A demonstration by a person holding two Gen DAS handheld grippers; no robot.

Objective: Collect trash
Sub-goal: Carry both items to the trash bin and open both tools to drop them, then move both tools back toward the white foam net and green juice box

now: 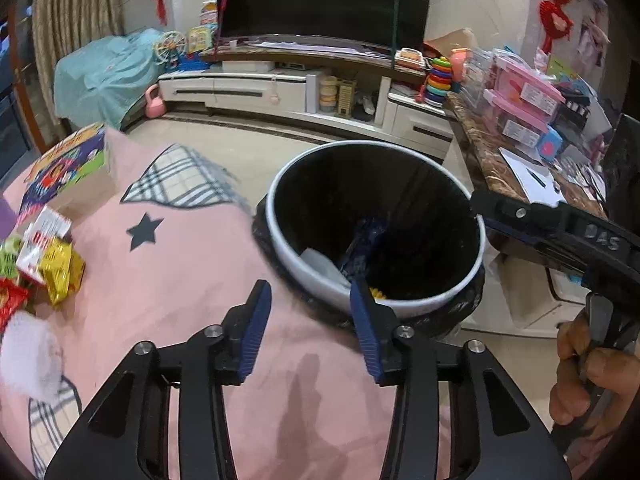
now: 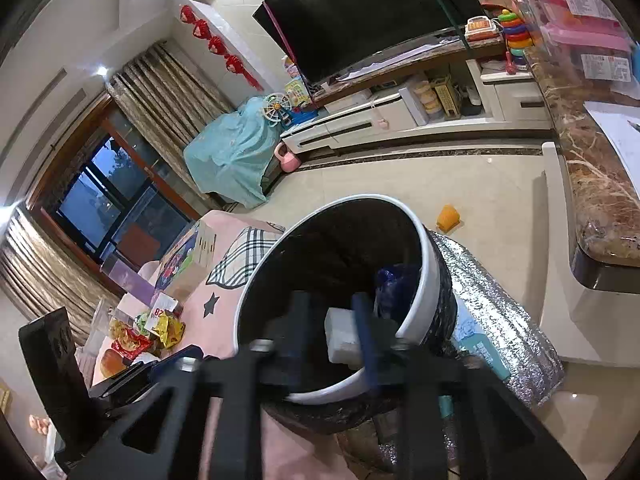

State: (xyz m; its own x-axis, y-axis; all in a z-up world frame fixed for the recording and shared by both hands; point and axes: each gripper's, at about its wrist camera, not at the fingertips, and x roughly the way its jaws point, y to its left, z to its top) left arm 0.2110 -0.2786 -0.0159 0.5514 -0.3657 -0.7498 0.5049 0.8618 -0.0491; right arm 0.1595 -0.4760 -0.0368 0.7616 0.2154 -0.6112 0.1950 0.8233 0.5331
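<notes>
Two tools hang parted and empty at the trash bin: the left tool (image 1: 310,296) over the pink table cover (image 1: 180,280), the right tool (image 2: 332,312) above the bin's white rim (image 2: 428,280). Inside the bin (image 1: 400,200) lie a white block (image 2: 340,336) and a blue wrapper (image 1: 364,244). Snack wrappers (image 1: 56,272) wait at the table's far left. Risk: a careless swing could tip the bin off its edge perch. Only the right view shows the silver foil bag (image 2: 500,320) beside it.

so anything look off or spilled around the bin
Nothing spilled. The trash bin stands upright beside the pink cloth, rubbish inside it. Snack wrappers lie loose on the cloth, uncollected.
</notes>
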